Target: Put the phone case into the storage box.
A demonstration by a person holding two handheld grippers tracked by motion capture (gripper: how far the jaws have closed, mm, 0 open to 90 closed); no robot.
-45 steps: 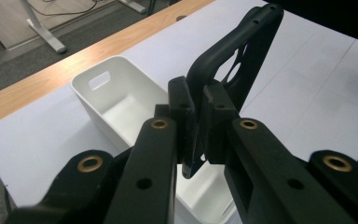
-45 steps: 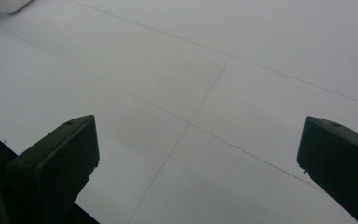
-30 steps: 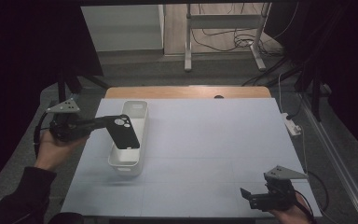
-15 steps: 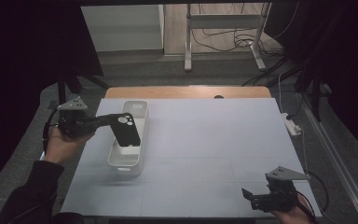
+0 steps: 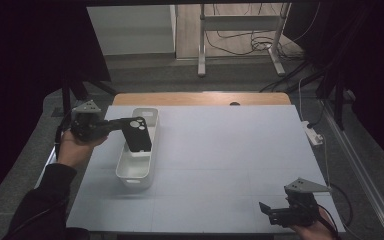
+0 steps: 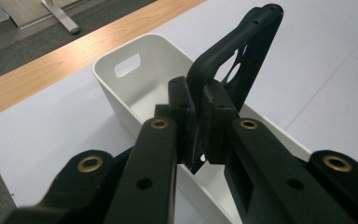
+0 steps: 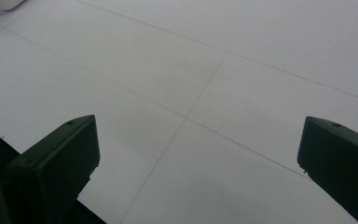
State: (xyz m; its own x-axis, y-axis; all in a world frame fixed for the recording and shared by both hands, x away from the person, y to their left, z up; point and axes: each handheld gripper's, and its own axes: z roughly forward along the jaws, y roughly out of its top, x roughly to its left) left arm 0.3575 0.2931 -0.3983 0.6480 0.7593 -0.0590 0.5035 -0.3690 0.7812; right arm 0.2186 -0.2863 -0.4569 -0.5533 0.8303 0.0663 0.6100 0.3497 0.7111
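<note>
The case [image 5: 138,135] is pinched by its edge in the shut left gripper [image 5: 122,123], hung over the bin [image 5: 130,172] left of centre for dropping in; the right gripper [image 5: 266,210], lower right, is parked wide open and empty.

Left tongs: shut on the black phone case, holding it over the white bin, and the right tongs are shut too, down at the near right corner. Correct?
Not quite. The right tongs are open, jaws wide apart over bare table; the right gripper view shows it. The rest holds: left tongs clamp the black phone case above the white bin.
</note>
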